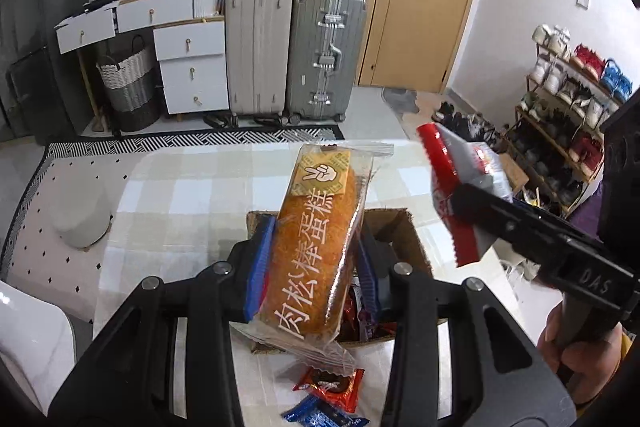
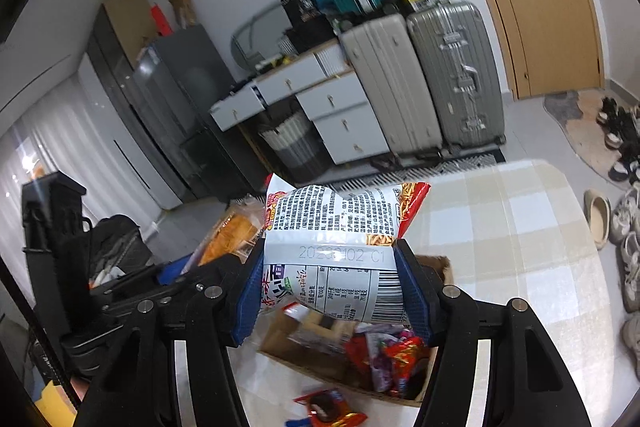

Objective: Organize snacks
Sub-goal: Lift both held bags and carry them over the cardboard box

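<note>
Left wrist view: the left tool (image 1: 310, 267) is clamping a cake bar (image 1: 316, 247) in a clear wrapper between its blue pads (image 1: 260, 267). The bar's long axis is running away from the camera toward the far edge of the tabletop (image 1: 180, 187), leaning slightly to the right, with its labelled end farthest away. It is hanging above an open cardboard box (image 1: 404, 231). The bar and the tool are hiding most of the box's contents, so only slivers of red wrappers are showing.

This view alone is showing the right tool (image 1: 464, 203) from the side, coming in from the right edge and gripping a chip bag (image 1: 452, 183), whose red serrated end is pointing down and toward the camera. Part of the holder's hand (image 1: 560, 339) is showing at lower right. A red packet (image 1: 332, 385) and a blue packet (image 1: 320, 417), the latter cut off by the picture's edge, are lying on the tabletop just in front of the box.

Right wrist view: the right tool (image 2: 328, 279) is squeezing the chip bag (image 2: 332, 239) across its width, printed back facing the camera, long axis running away toward the far edge. Only here is the box's interior (image 2: 384, 359) visible, crowded with red and purple wrappers too jumbled to tell apart. The cake bar (image 2: 232, 235) is appearing at left, blurred and partly hidden behind the bag.
</note>
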